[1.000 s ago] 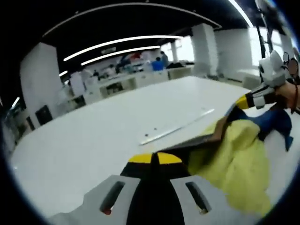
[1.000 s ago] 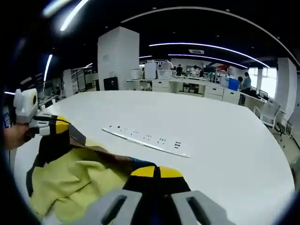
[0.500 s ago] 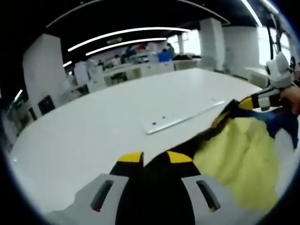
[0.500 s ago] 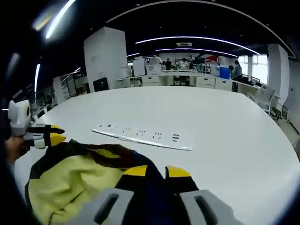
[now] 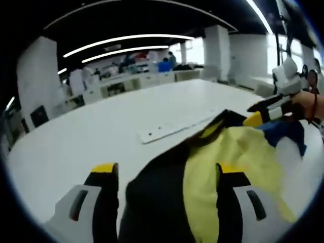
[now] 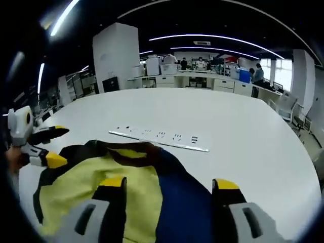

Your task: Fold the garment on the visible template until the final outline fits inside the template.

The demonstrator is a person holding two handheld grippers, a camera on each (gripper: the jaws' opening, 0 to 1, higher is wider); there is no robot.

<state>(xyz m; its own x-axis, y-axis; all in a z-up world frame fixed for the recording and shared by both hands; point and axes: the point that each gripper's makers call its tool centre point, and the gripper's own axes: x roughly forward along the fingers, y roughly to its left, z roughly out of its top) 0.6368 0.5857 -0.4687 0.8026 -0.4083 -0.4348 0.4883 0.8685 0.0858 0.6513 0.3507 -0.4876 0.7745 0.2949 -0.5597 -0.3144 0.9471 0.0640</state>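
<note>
Yellow, black and blue fabric garment now lies loose between your spread left claw and right claw on the white tabletop: you've released it, so regrip for the next fold.

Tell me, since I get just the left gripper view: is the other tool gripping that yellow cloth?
Observer: No. In the right gripper view the right gripper has its jaws spread wide, and the garment lies loose between them.
Operator: I see a bit of blue at my edge. Is there much of it?
Observer: Yes, a broad dark blue panel runs up between those jaws, beside the yellow part.
Operator: And the pale thing lying past the cloth?
Observer: It is a white strip carrying a row of small dark marks, just beyond the garment's far edge.
</note>
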